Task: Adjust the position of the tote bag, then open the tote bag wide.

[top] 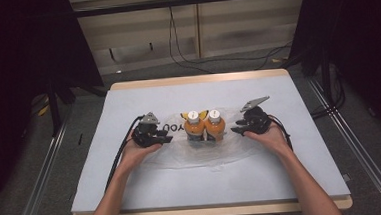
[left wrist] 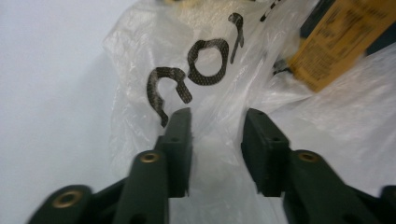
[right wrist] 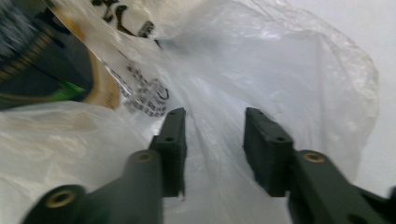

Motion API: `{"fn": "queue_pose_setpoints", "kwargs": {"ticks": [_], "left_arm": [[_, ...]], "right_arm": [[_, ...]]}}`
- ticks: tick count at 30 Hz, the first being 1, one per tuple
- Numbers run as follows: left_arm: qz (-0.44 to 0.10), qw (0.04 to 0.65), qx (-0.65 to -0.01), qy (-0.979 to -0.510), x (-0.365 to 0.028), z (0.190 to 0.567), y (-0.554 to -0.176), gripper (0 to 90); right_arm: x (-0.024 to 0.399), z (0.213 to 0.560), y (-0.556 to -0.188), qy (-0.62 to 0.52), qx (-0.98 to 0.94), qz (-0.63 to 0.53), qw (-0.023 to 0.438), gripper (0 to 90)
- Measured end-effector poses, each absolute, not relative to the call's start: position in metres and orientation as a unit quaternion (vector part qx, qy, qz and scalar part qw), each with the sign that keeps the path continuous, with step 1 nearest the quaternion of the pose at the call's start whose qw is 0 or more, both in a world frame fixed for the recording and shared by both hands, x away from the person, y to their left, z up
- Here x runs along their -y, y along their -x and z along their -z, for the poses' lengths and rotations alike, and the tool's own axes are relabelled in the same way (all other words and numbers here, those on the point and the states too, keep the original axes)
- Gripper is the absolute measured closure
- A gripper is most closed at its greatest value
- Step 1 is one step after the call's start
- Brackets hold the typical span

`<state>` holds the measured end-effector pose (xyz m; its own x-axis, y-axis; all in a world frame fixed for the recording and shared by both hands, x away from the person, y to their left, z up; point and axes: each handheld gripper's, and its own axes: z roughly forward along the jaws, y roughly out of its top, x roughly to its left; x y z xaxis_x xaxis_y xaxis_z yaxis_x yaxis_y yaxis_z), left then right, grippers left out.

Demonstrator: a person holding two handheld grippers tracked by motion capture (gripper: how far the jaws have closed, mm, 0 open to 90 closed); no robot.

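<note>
Two orange bottles (top: pixel 204 126) with white caps stand side by side on a crumpled clear plastic bag (top: pixel 201 154) at the middle of the table. The left gripper (top: pixel 167 138) lies just left of them and points at them. In the left gripper view its jaws stand apart over the bag (left wrist: pixel 140 116), which bears black letters, and a bottle's orange label (left wrist: pixel 334 44) lies beyond. The right gripper (top: pixel 237 130) sits just right of the bottles. Its jaws also stand apart in the right gripper view, over the bag film (right wrist: pixel 289 79), with a bottle label (right wrist: pixel 42 60) at the left.
The table (top: pixel 303 176) has a pale cover and a wooden rim. Dark stands and curtains flank it, and cables run along the floor behind. A metal rail lies on each side.
</note>
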<state>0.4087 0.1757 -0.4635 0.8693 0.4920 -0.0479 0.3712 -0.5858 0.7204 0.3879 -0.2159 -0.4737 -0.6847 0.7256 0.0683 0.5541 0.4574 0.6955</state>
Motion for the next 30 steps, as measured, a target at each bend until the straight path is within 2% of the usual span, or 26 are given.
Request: {"fn": "queue_pose_setpoints", "kwargs": {"ticks": [7,13,18,21,22,23,25,26,27,28,29,30], "left_arm": [[-0.088,0.411,-0.239,-0.876,-0.179,0.440,-0.400,45.5],[-0.102,0.430,-0.232,-0.866,-0.180,0.419,-0.392,37.2],[-0.112,0.443,-0.223,-0.861,-0.181,0.407,-0.387,38.0],[-0.111,0.450,-0.212,-0.860,-0.180,0.402,-0.384,47.2],[-0.112,0.451,-0.206,-0.861,-0.178,0.399,-0.383,47.2],[-0.107,0.455,-0.199,-0.861,-0.177,0.398,-0.382,51.9],[-0.108,0.455,-0.189,-0.864,-0.171,0.396,-0.379,56.8],[-0.102,0.454,-0.175,-0.868,-0.168,0.397,-0.379,63.5],[-0.102,0.454,-0.175,-0.868,-0.168,0.397,-0.379,66.1],[-0.096,0.446,-0.165,-0.875,-0.162,0.400,-0.378,67.8],[-0.096,0.446,-0.165,-0.875,-0.162,0.400,-0.378,70.2],[-0.089,0.442,-0.160,-0.878,-0.159,0.401,-0.378,70.2]], "right_arm": [[0.222,0.452,-0.378,-0.369,-0.831,-0.400,0.118,36.2],[0.228,0.428,-0.368,-0.361,-0.818,-0.426,0.136,30.0],[0.234,0.412,-0.361,-0.357,-0.809,-0.442,0.153,27.8],[0.233,0.404,-0.356,-0.349,-0.808,-0.447,0.162,30.1],[0.232,0.402,-0.355,-0.347,-0.808,-0.448,0.161,32.3],[0.230,0.400,-0.354,-0.343,-0.809,-0.449,0.162,34.2],[0.226,0.396,-0.352,-0.330,-0.814,-0.452,0.158,45.9],[0.221,0.394,-0.350,-0.321,-0.819,-0.451,0.152,52.8],[0.221,0.394,-0.350,-0.321,-0.819,-0.451,0.152,52.8],[0.216,0.393,-0.350,-0.307,-0.824,-0.454,0.142,61.8],[0.216,0.393,-0.350,-0.307,-0.824,-0.454,0.142,61.8],[0.213,0.393,-0.351,-0.303,-0.827,-0.453,0.140,65.9]]}}
